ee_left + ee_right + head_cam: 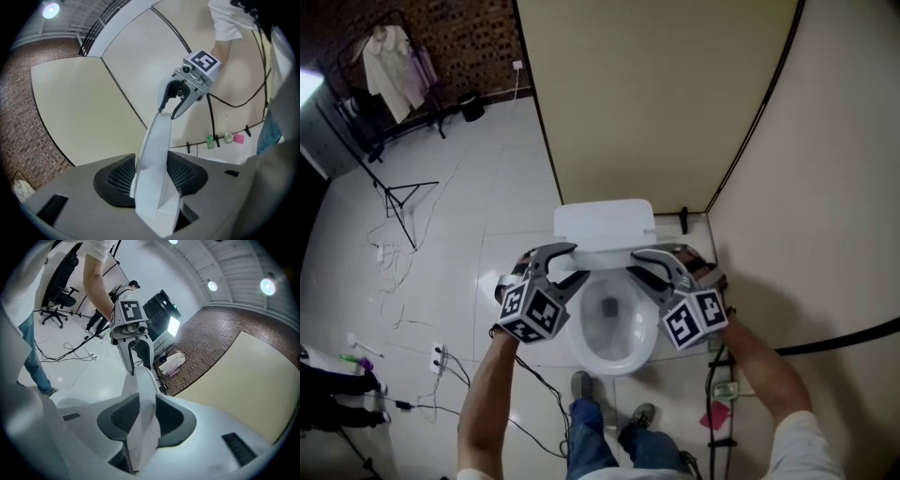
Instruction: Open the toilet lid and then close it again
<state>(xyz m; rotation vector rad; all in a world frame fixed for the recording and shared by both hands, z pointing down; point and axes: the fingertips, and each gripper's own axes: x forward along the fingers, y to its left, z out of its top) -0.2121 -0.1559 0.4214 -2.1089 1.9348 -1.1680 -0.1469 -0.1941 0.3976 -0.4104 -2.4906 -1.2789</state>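
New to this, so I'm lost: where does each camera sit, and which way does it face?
Head view: on the person's head, looking steeply down at the toilet bowl; both forearms, left gripper, right gripper show.
Left gripper view: on the left gripper, looking along its jaws, shut on the toilet lid, toward the right gripper.
Right gripper view: the opposite way along the toilet lid.
Shared: the toilet lid, both grippers.

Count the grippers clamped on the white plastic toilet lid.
2. The left gripper pinches the white plastic toilet lid at its left edge, and the right gripper pinches its right edge. None hidden.
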